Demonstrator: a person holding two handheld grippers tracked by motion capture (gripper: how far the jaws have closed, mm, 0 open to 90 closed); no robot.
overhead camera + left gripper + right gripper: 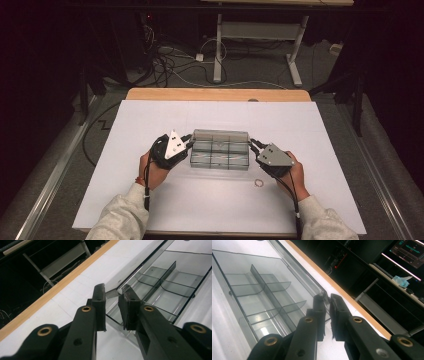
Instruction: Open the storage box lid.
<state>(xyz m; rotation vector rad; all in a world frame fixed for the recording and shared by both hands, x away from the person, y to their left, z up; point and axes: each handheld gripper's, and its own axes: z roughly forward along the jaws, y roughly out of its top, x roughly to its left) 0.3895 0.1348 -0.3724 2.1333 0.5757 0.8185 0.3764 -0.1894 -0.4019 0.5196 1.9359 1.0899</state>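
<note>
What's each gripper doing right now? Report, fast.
Left gripper: jaws partly open at the corner of the clear divided box, gripping nothing.
Right gripper: jaws nearly shut at the box's hinged lid edge; grip cannot be told.

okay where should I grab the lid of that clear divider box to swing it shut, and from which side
Probably by its two end corners, one gripper from each end. The lid stands open along the far side of the clear box, a thin sheet the jaws can straddle. The left gripper and right gripper already sit at those corners, jaws narrowly apart around the edge; whether they pinch it I cannot tell.
</note>
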